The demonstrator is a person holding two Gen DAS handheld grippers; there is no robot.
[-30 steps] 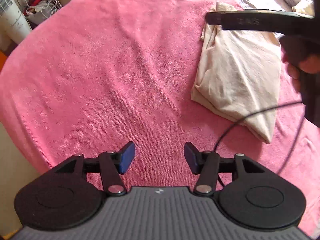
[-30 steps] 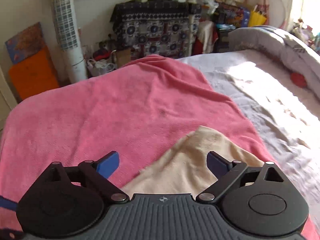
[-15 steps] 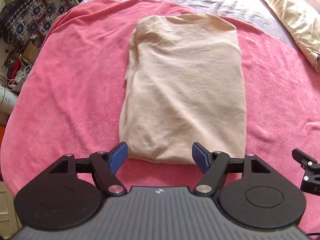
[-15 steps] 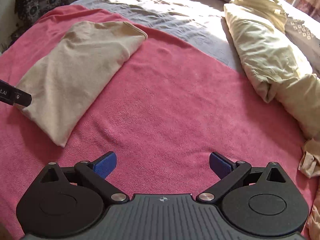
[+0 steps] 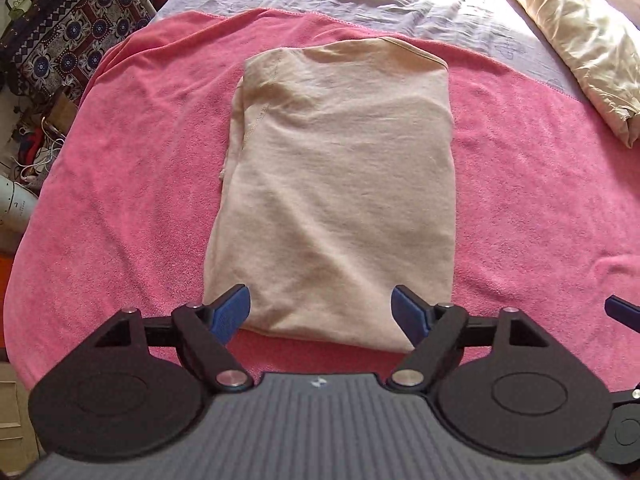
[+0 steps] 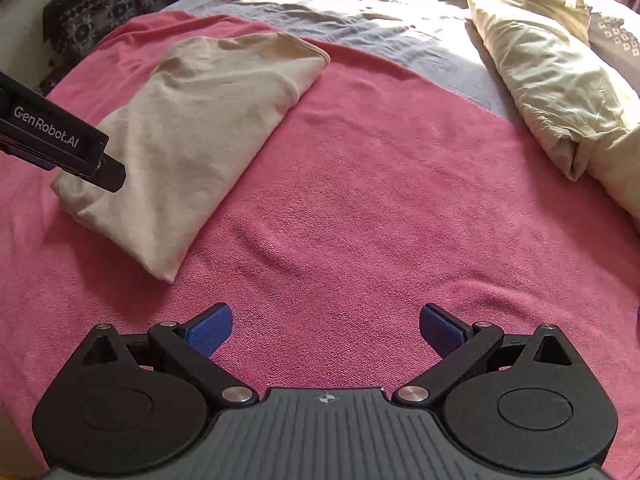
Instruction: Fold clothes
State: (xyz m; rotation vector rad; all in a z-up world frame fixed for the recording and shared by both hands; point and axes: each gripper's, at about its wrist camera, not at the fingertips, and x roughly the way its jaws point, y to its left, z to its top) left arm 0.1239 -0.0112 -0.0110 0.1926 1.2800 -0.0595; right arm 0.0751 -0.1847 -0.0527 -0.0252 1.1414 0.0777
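Now, the moment field by field.
Folded garment: a beige garment [image 5: 340, 184], folded to a long rectangle, lies flat on the pink blanket [image 5: 132, 168], its far end close to the blanket's far edge and its near end toward the near edge.
Left gripper: the left gripper [image 5: 321, 314] hangs over the garment's near end with its jaws wide; they have just been opening. The blue pads [image 5: 230, 312] stand over the two near corners of the fold. Whether they touch the cloth cannot be told; they press on nothing.
Right gripper: the right gripper [image 6: 326, 330] is spread wide over bare pink blanket, nothing between its pads, the garment [image 6: 192, 128] well off to its left.
Change, left view: a second ago this camera saw mostly bare blanket, with the garment off at the upper right under the other gripper; half a second ago the garment was already centred, and the view has hardly shifted since.
Change, right view: a second ago it looked across the room, with the garment just ahead of its pads; now it looks down at the blanket.
Bed: grey sheet [image 6: 360, 12] beyond the blanket's far edge, a cream pillow [image 6: 548, 76] toward the bed's right side.
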